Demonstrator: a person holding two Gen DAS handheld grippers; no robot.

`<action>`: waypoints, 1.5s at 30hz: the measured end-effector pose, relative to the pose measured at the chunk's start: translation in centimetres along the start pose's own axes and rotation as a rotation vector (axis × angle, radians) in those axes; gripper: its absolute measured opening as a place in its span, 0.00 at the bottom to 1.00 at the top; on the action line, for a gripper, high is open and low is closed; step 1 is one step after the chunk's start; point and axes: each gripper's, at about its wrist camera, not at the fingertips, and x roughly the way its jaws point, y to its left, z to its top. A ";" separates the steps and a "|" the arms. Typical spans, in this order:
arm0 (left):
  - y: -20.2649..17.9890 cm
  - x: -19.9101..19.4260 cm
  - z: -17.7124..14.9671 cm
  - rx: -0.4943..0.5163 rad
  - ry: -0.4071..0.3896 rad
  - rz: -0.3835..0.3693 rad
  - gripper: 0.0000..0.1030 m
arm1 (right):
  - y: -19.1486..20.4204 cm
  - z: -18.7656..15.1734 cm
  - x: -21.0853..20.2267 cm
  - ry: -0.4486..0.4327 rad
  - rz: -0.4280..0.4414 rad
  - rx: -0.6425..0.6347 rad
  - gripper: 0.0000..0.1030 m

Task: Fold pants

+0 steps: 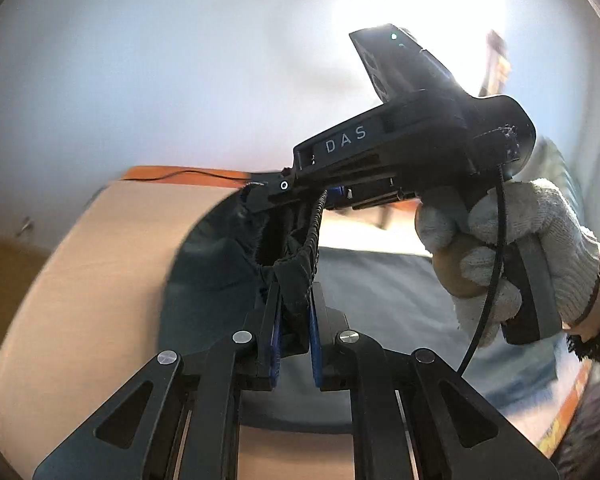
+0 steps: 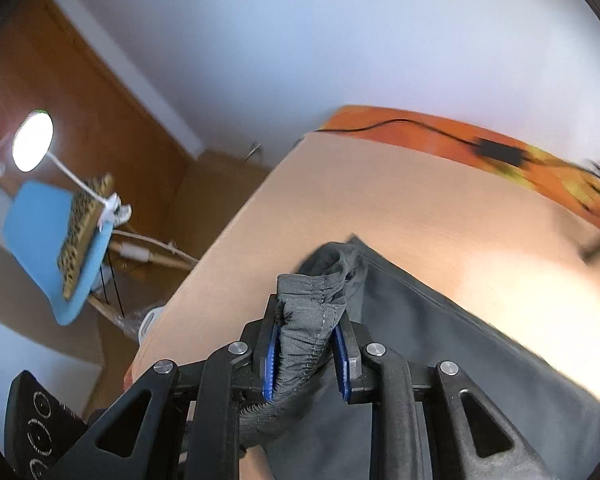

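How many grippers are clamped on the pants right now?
2. The left gripper pinches the elastic waistband of the pants; the right gripper clamps a gathered bunch of waistband just beside it, above the table.

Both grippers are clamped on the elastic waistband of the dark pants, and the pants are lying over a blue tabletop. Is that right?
Not quite: the tabletop is light tan wood, not blue, as the right wrist view shows. The rest holds: the left gripper and the right gripper each clamp the waistband of the dark pants.

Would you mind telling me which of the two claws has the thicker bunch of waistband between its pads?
The right claw: a fat grey waistband roll fills it, while the left claw pinches a thin fold.
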 end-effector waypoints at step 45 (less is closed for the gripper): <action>-13.7 7.3 -4.6 0.397 0.285 -0.130 0.04 | -15.7 -14.9 -6.5 -0.034 0.157 0.473 0.63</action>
